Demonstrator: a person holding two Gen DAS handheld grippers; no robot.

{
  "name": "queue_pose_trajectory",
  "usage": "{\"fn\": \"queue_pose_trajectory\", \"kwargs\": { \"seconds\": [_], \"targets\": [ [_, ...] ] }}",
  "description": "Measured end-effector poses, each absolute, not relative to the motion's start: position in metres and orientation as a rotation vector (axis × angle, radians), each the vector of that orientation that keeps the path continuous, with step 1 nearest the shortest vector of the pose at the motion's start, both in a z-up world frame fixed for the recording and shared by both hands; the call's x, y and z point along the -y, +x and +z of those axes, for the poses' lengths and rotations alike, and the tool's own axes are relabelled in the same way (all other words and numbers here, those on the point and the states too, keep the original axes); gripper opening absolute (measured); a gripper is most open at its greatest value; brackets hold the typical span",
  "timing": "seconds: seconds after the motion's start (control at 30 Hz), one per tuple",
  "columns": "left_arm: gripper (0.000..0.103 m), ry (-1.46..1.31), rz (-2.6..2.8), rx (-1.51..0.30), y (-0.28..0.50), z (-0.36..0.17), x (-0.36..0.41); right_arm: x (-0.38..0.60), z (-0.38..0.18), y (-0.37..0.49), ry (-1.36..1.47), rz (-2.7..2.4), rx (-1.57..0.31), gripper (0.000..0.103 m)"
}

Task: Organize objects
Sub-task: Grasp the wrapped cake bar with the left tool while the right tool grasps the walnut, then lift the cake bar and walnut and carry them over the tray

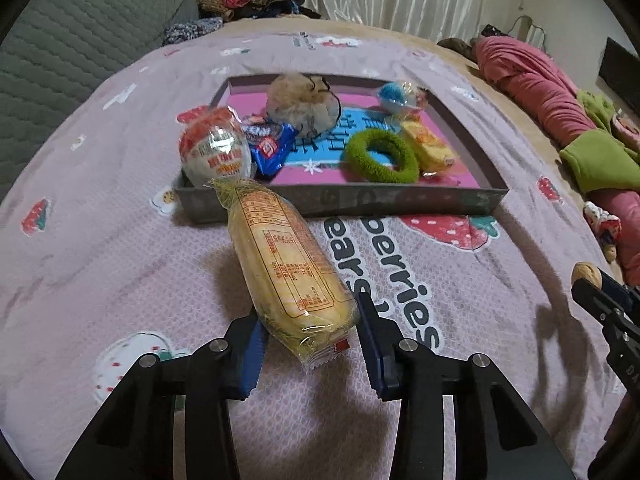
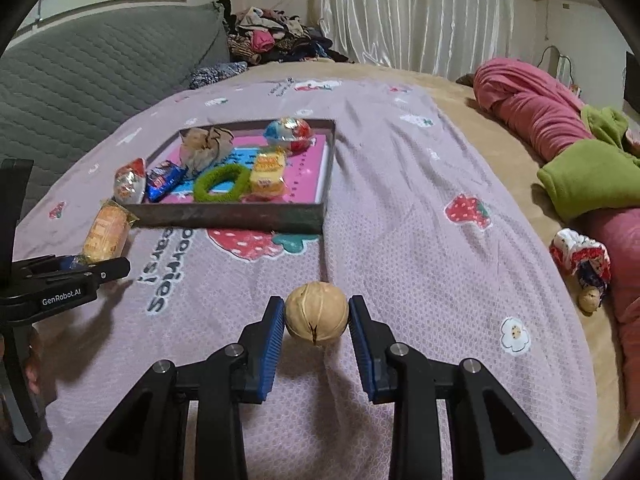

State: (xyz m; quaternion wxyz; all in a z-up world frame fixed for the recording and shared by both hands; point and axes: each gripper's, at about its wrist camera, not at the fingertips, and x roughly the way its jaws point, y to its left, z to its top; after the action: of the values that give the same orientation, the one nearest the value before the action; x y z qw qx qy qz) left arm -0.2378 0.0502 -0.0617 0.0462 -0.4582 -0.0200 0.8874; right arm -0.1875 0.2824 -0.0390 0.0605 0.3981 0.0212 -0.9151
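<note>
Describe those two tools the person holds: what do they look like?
Both are alike. The left tool and right tool have angular matte black fingers with silver bolts and ridged blue pads. White lettering reads GenRobot.AI on the left one's side.

1. Left claw points down and forward over the bed, its blue pads pressed on both sides of a cake, held clear of the sheet
2. Right claw tilts down likewise, pads clamped on a walnut at its fingertips
3. Each claw shows at the edge of the other's view, side by side, apart
</note>
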Motion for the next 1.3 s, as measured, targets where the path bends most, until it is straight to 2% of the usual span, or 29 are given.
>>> {"fn": "queue_pose_trajectory", "kwargs": {
  "seconds": [0.83, 1.3],
  "targets": [
    [0.043, -1.207, 2.812, 0.024, -0.182, 0.020, -0.034, -0.231, 0.026, -0.151, 0.940, -2.728, -0.147, 0.033],
    [0.043, -1.061, 2.851, -0.015, -0.183, 0.079, -0.035, -0.215, 0.087, -0.155, 0.793, -2.755, -0.168, 0.033]
  ]
}}
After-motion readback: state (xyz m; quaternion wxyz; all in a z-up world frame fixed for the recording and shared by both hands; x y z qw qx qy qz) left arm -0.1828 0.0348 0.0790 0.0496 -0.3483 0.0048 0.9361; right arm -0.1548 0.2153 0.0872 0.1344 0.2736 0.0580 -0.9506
